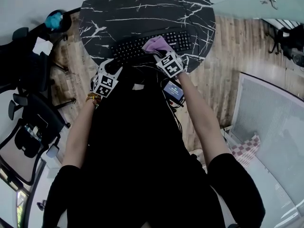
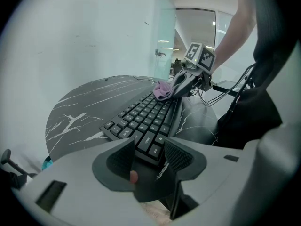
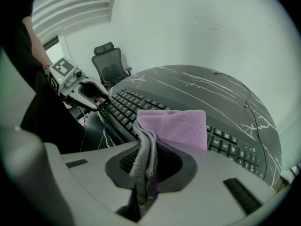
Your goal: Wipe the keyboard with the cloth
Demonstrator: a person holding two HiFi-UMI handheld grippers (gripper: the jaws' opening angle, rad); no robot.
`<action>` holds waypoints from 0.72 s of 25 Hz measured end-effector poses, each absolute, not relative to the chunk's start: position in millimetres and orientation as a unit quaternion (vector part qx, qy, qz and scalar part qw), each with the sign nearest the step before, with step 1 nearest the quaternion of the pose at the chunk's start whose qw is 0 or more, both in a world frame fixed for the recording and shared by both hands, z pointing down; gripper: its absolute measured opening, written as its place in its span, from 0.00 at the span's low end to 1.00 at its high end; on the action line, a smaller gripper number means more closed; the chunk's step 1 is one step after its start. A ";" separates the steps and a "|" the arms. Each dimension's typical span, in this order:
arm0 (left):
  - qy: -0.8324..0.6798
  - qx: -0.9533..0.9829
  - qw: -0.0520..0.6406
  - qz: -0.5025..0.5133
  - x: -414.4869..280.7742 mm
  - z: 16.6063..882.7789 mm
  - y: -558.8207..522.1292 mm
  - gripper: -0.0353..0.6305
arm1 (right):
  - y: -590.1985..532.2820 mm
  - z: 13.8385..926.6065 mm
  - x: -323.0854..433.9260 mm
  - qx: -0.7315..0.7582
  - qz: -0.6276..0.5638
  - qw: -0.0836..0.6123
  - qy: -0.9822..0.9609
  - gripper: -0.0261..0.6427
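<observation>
Because the left gripper (image 2: 149, 148) has its jaws standing apart, with only the left-end corner of the keyboard (image 2: 146, 114) reaching into the gap and neither pad clearly pressing on it, the board seems braced more than clamped. A firm stroke could therefore skate or swivel it. That matters because its near long edge lies close to the person's side of the round marble table (image 2: 80, 107), so a push along or towards that rim might carry a corner over. The keyboard lies flat with its keys up. Its long axis runs across in front of the person, slightly slanted: the left end is by the left gripper and a little nearer, and the number-pad end is away to the right and a little farther. About midway along it, the right gripper (image 3: 153, 150) is clenched on the pink cloth (image 3: 176, 126). It pinches a folded, bunched edge, and the free flap spreads forward from the jaws and lies on the key rows, pointing towards the keyboard's far edge. Two risks follow from that grip, as I judge it. The narrow bunch could work loose from the pads under drag, leaving the cloth behind on the keys. The steeply tipped gripper could also bring its hard jaw tips down onto the keycaps instead of the fabric, pressing or catching them. Only a small patch of the flap seems to meet the keys, so the rows towards the far edge and both ends could be missed. Beyond the keyboard's far edge the tabletop shows nothing to snag on.
</observation>
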State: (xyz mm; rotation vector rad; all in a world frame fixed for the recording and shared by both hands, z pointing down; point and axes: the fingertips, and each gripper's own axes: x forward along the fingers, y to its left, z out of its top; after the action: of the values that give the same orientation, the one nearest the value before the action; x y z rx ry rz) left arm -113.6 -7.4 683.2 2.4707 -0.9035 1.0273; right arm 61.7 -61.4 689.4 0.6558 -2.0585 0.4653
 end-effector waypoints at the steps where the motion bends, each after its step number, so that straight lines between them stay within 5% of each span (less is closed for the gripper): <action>1: -0.316 0.864 0.158 0.359 -113.4 683.2 -7.6 0.36 | -61.1 688.6 60.9 0.263 0.187 0.449 -0.833 0.12; 18: -0.318 0.863 0.156 0.361 -113.1 683.9 -6.8 0.36 | -43.5 689.0 22.8 0.170 0.123 0.472 -0.856 0.12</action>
State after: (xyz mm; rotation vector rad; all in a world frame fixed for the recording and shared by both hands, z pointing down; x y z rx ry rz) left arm -113.1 -6.8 683.9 2.4703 -0.9097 1.0336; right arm 22.8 -43.5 689.0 0.4171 -2.0966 0.3017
